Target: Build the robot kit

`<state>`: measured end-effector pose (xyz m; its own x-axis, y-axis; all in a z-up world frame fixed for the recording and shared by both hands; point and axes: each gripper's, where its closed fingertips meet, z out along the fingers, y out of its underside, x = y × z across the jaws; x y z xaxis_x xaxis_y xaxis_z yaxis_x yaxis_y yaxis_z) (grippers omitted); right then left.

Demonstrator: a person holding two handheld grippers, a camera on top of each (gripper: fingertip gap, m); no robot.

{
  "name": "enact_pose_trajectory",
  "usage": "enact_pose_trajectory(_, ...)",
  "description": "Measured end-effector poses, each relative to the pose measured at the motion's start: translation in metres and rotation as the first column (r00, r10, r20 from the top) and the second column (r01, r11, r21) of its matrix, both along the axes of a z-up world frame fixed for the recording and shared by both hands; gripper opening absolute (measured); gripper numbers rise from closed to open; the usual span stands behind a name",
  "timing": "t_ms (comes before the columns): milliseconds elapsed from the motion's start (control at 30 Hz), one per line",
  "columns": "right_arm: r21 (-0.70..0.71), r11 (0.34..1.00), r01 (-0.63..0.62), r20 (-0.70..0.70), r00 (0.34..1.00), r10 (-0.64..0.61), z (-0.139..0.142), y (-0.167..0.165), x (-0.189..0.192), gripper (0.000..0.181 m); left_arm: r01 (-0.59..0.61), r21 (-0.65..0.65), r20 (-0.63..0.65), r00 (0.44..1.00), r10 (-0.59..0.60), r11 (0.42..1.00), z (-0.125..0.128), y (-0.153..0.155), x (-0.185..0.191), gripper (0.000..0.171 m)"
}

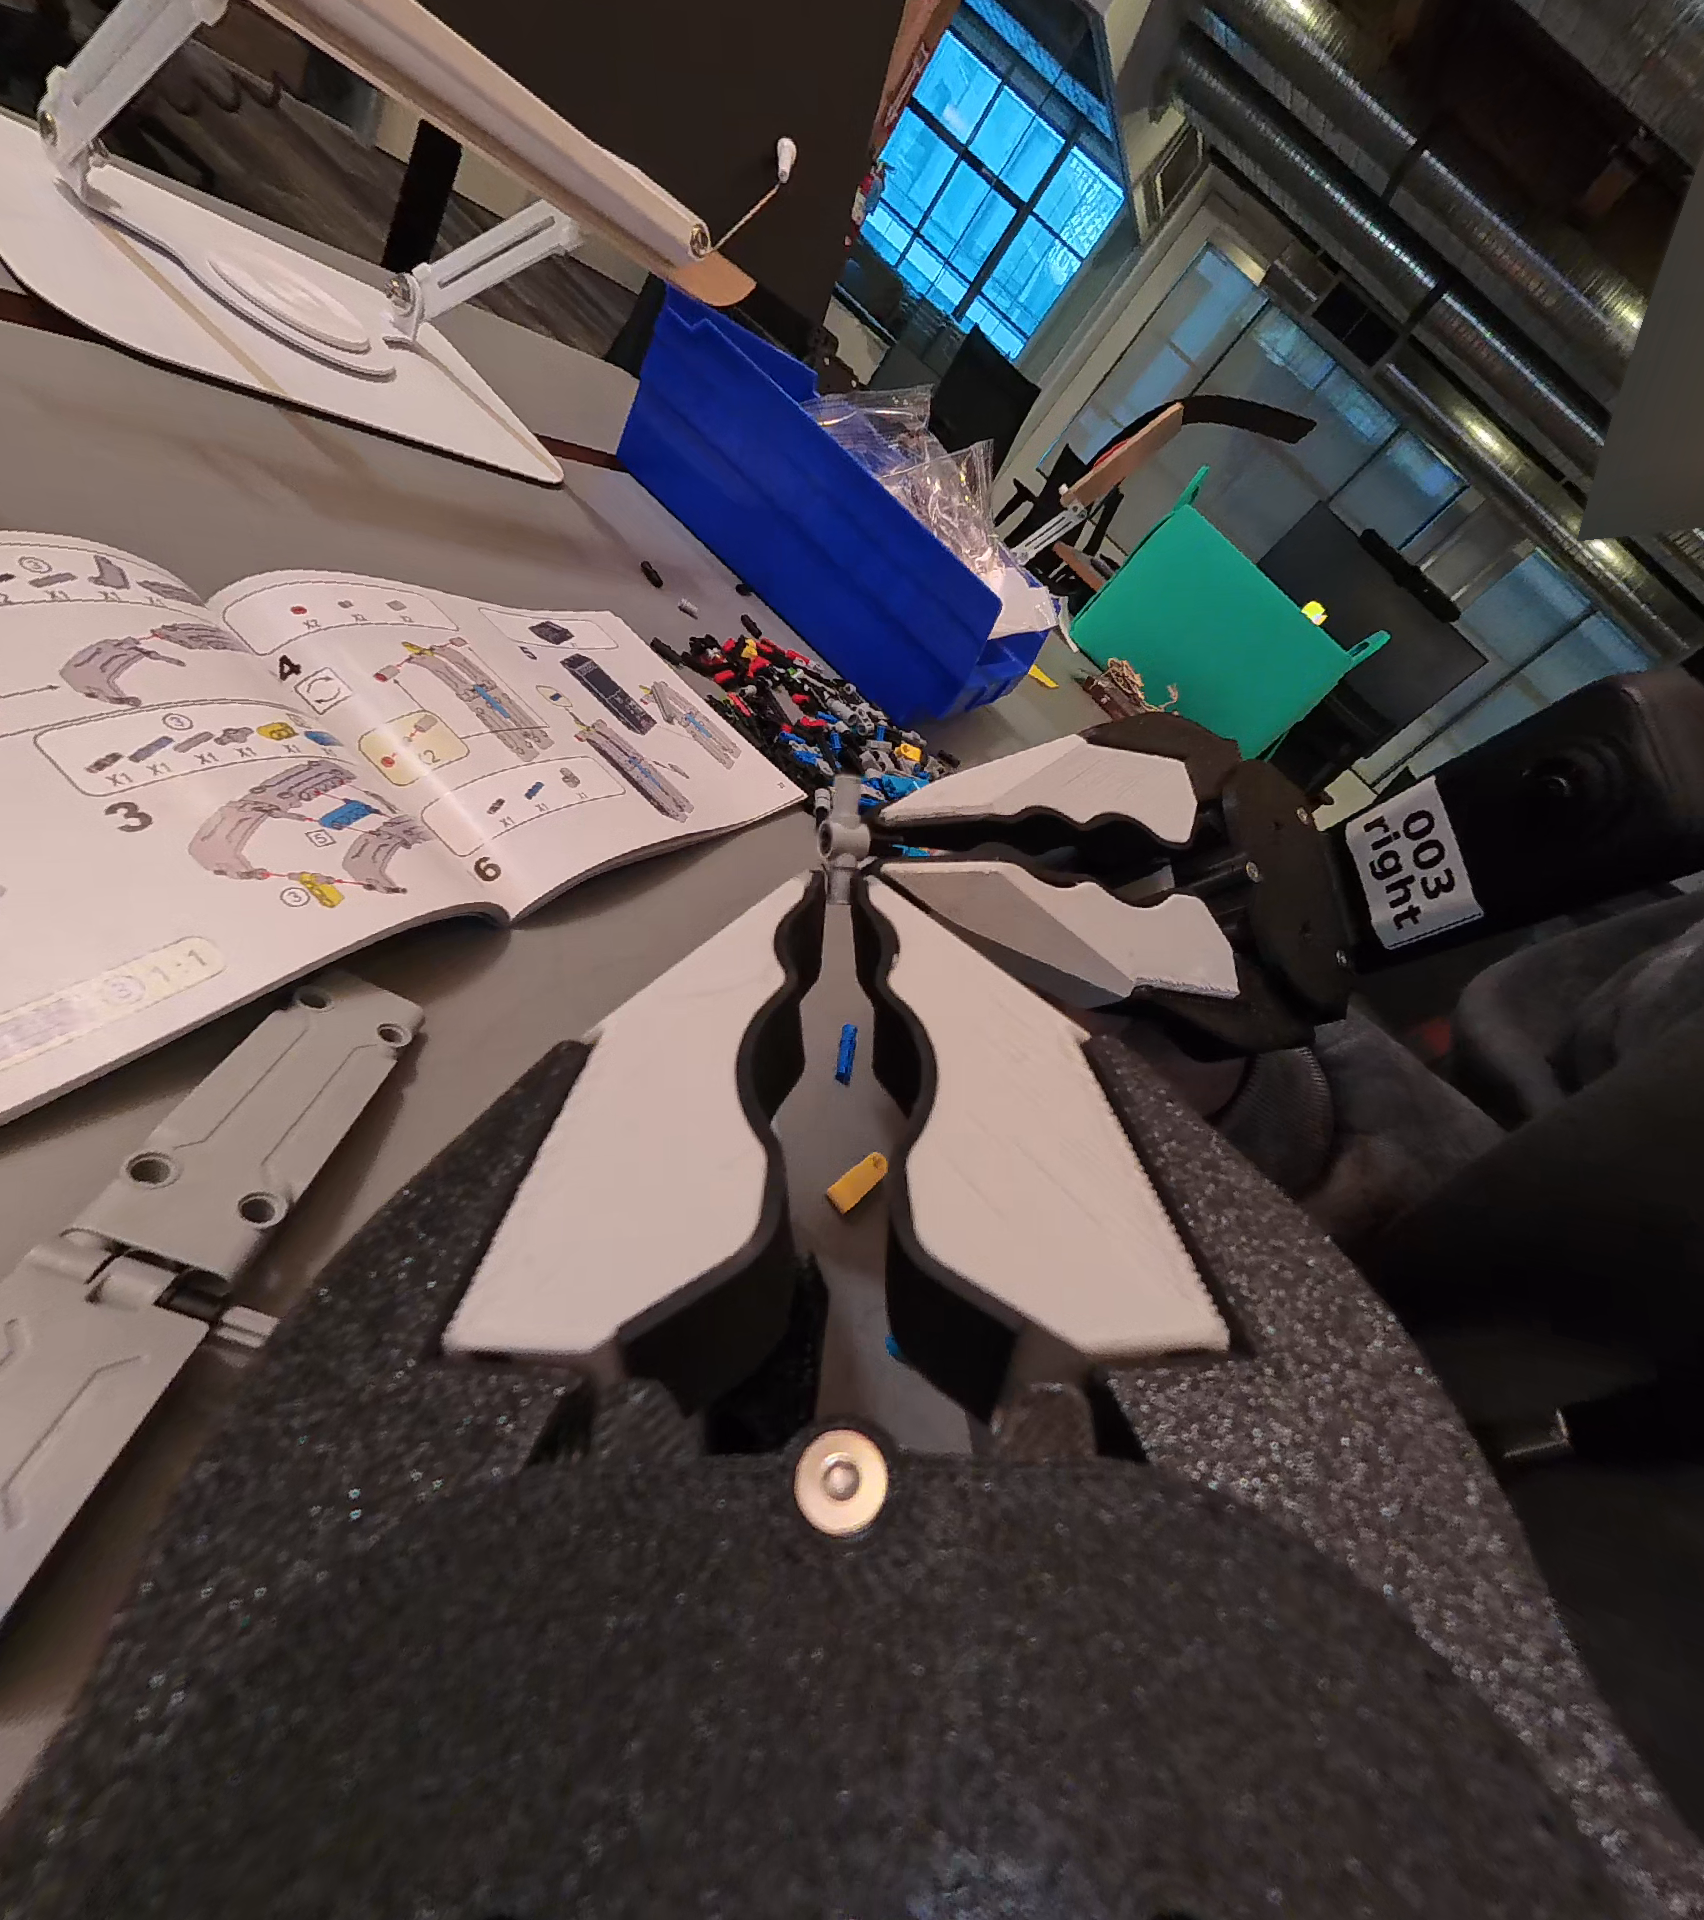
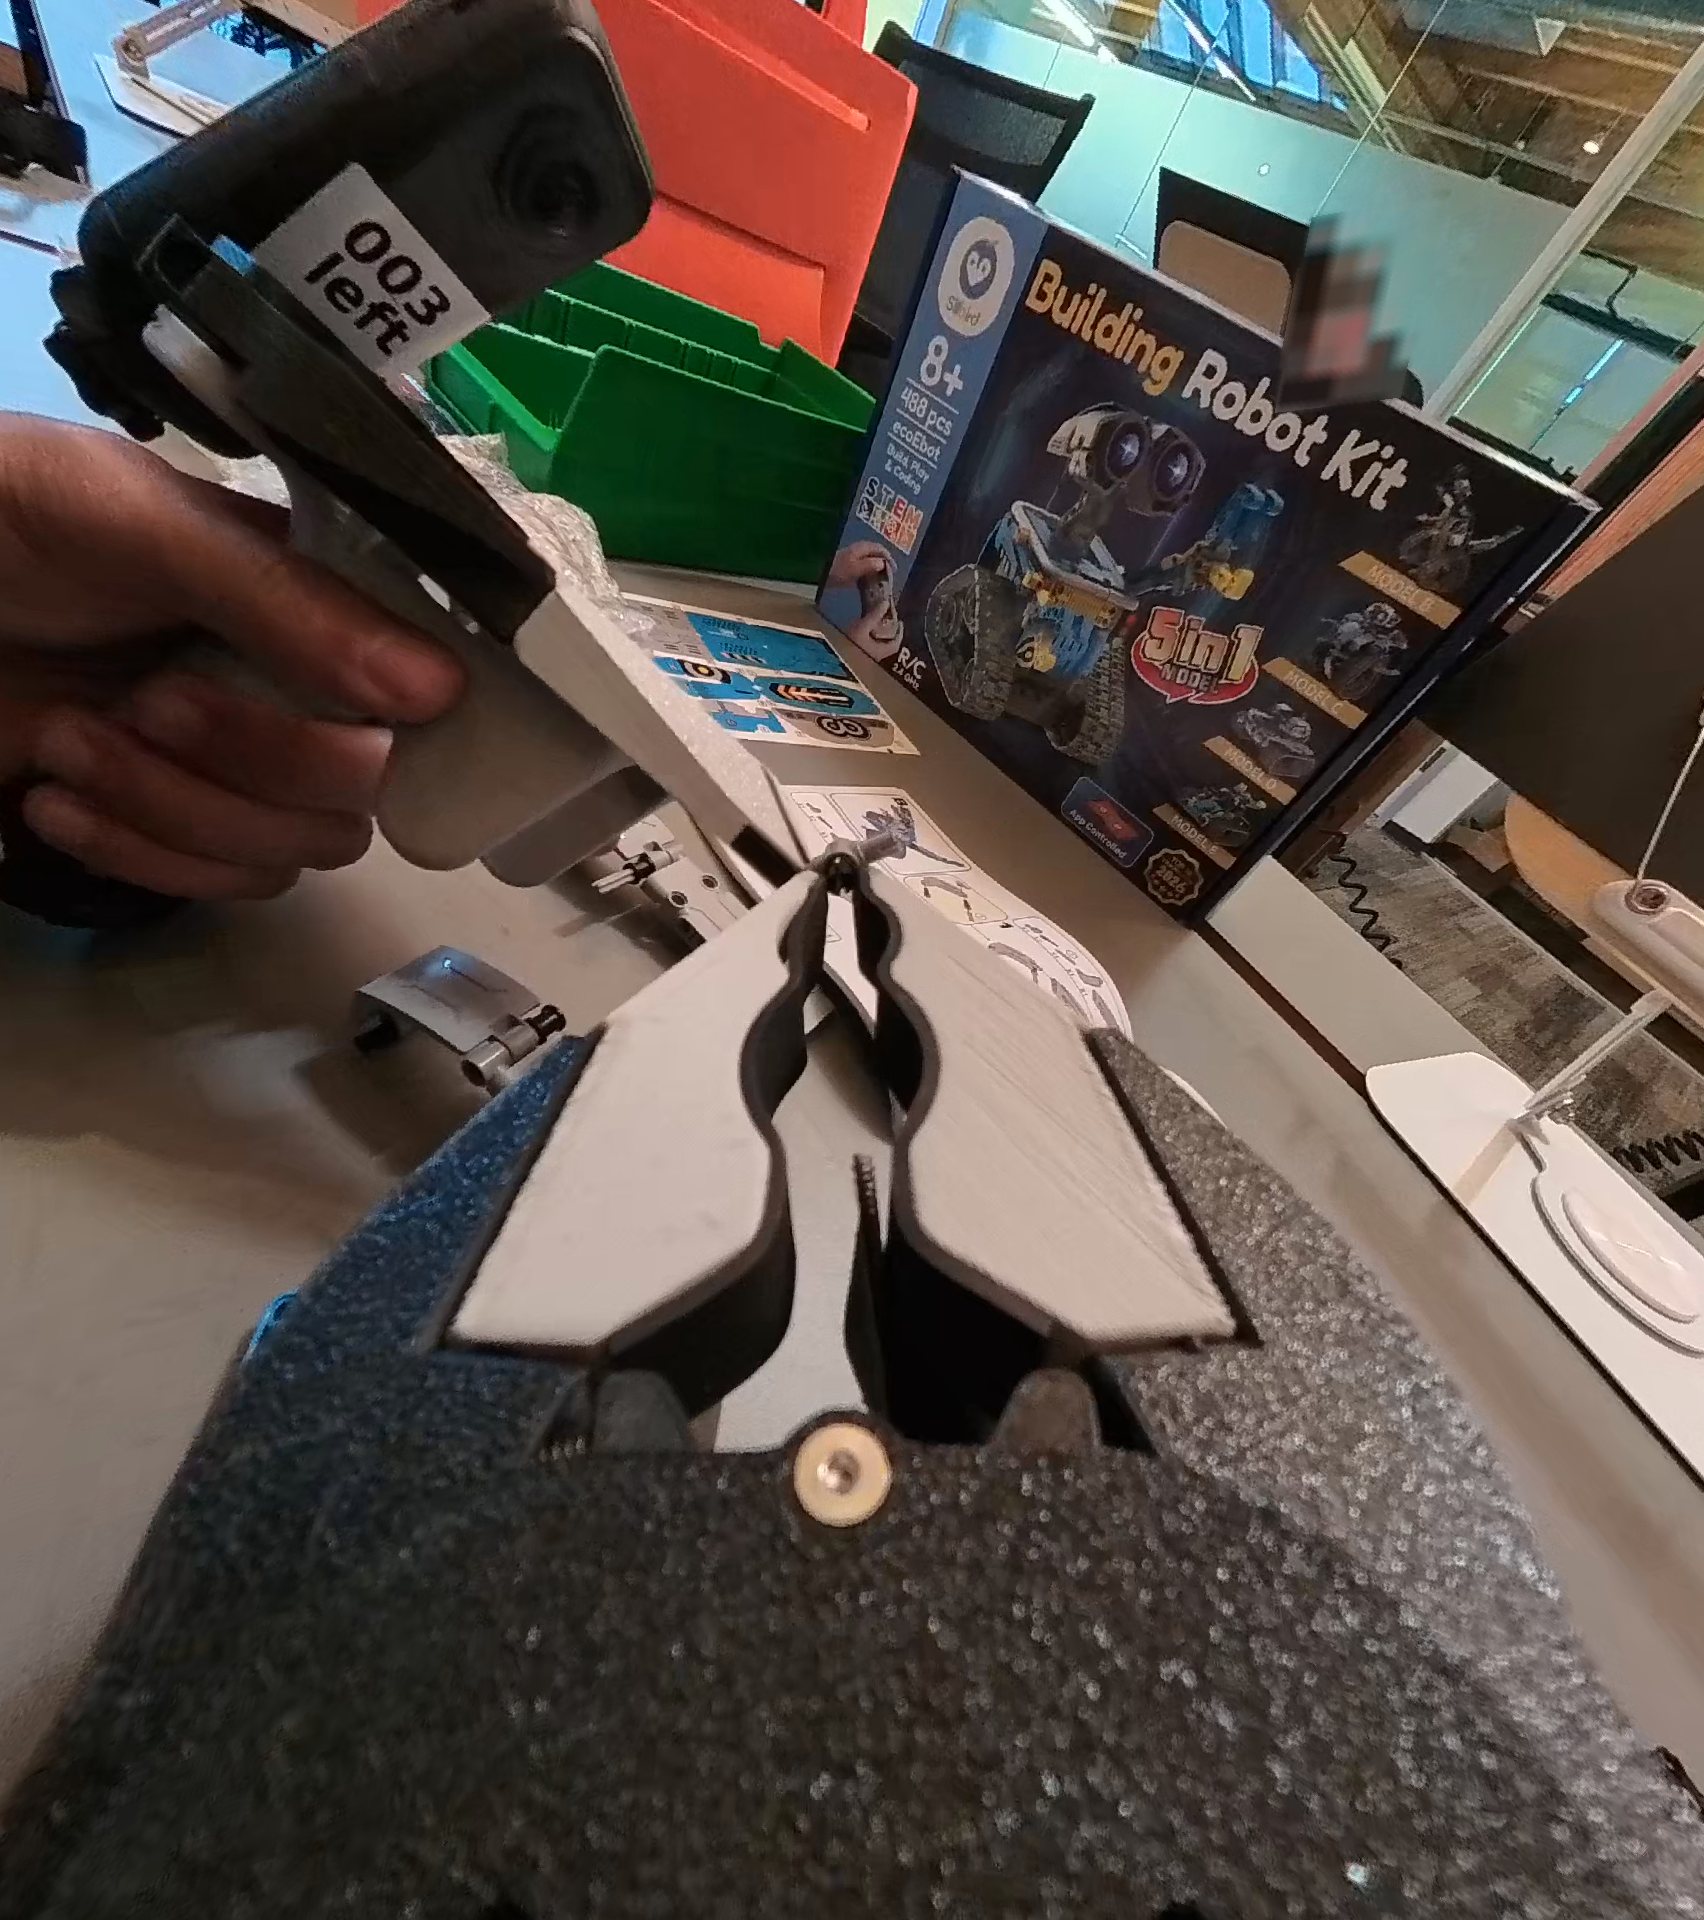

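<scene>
The left hand-held gripper [image 1: 840,881] is clenching its tips on a small grey connector [image 1: 840,831], the fingers nearly meeting at the front while a wavy gap stays between them farther back. The right hand-held gripper [image 1: 877,840] is coming in from the side with its own tips closing on the same connector, so the piece is sitting between both pairs of fingertips above the tabletop [image 1: 204,478]. In the right wrist view that gripper [image 2: 840,871] is pinching something small and dark at its tips, perhaps a pin going into the connector, though the spot is too tiny to be sure. A hand [image 2: 131,644] is gripping the left tool's handle. Under the left fingers a blue pin [image 1: 845,1051] and a yellow piece [image 1: 856,1182] are lying on the tabletop. An open booklet [image 1: 287,748] is lying just beside, with a heap of small parts [image 1: 806,707] at its far edge and a blue bin [image 1: 806,520] behind the heap. A grey hinged panel [image 1: 152,1247] is resting near the booklet. A kit box [image 2: 1191,540] is standing upright at the back, with a green bin [image 2: 661,447] beside it.
</scene>
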<state>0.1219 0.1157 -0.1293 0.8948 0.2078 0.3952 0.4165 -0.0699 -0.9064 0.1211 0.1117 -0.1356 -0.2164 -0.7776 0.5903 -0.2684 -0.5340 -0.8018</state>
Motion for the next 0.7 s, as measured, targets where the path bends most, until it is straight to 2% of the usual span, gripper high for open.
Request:
enact_pose_trajectory(167,-0.029,0.999,-0.029,-0.063,0.998,0.027,-0.002,-0.001,-0.001,0.003,0.005,0.087,-0.011,1.0,-0.004,0.996,-0.001,-0.002,-0.002,0.003)
enact_pose_trajectory(267,-0.048,0.996,-0.075,-0.185,0.981,0.065,0.0,-0.003,-0.004,0.005,-0.007,0.156,-0.011,1.0,0.008,0.988,-0.001,-0.002,-0.002,0.003)
enact_pose_trajectory(400,-0.004,0.99,-0.143,-0.424,0.896,0.128,0.019,-0.008,-0.001,0.017,-0.041,0.289,-0.053,0.997,0.058,0.956,-0.011,0.002,-0.001,0.003)
enact_pose_trajectory(500,-0.023,0.984,-0.179,-0.558,0.819,0.136,0.019,-0.009,0.006,0.026,-0.043,0.405,-0.066,0.995,0.076,0.913,-0.016,0.001,-0.001,0.003)
enact_pose_trajectory(567,-0.032,0.983,-0.178,-0.589,0.798,0.125,0.018,-0.009,0.009,0.026,-0.036,0.463,-0.062,0.995,0.073,0.886,-0.017,-0.002,0.0,0.003)
enact_pose_trajectory(700,-0.069,0.982,-0.177,-0.57,0.815,0.107,0.013,-0.01,0.009,0.021,-0.027,0.53,-0.057,0.996,0.068,0.848,-0.018,-0.007,0.0,0.003)
